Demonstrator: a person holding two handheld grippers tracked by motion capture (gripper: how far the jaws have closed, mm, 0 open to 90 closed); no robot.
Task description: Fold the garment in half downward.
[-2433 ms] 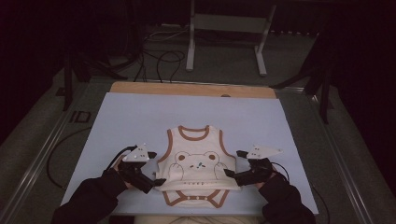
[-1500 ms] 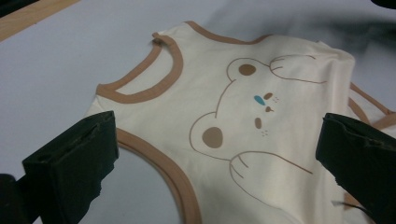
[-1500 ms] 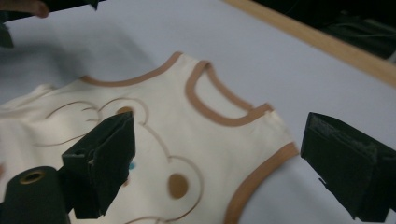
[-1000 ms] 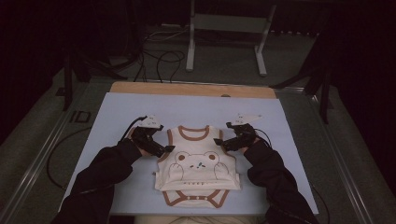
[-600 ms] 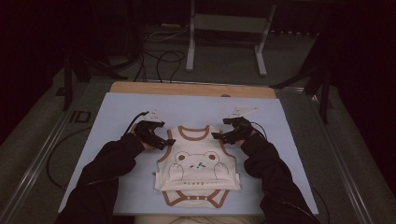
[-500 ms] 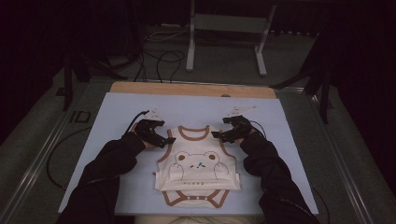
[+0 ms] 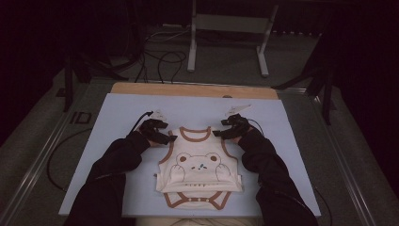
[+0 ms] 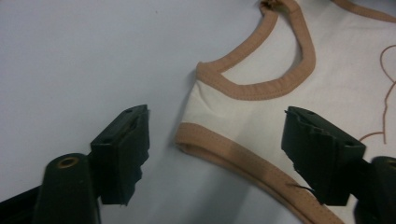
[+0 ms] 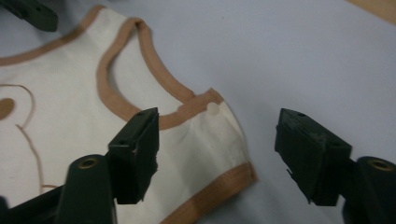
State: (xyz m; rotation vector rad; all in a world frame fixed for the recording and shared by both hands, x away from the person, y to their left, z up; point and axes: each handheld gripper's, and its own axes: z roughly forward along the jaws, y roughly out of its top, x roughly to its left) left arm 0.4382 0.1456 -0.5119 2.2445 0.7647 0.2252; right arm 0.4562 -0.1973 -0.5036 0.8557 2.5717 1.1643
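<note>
Left tongs point(image 8: 215, 140): black, two-jawed, spread, jaws having just been closing; they straddle the left shoulder strap of the garment without pinching it, one jaw over bare counter, the other over the cloth. In the high view the left tongs point(image 7: 170, 138) sit at the garment's upper left corner.

Right tongs point(image 9: 217, 151): black, two-jawed, spread, jaws likewise just closing; the right shoulder strap lies between them, not gripped. In the high view the right tongs point(image 7: 217, 133) sit at the upper right corner.

Cream sleeveless baby bodysuit with tan-brown trim and a bear face drawn on the chest point(image 7: 200, 170): lies flat, neck away from the person, near the front middle of the counter.

Pale lilac-blue counter point(image 7: 117, 117): carries the bodysuit; a wooden strip point(image 7: 193, 90) borders its far edge.
</note>
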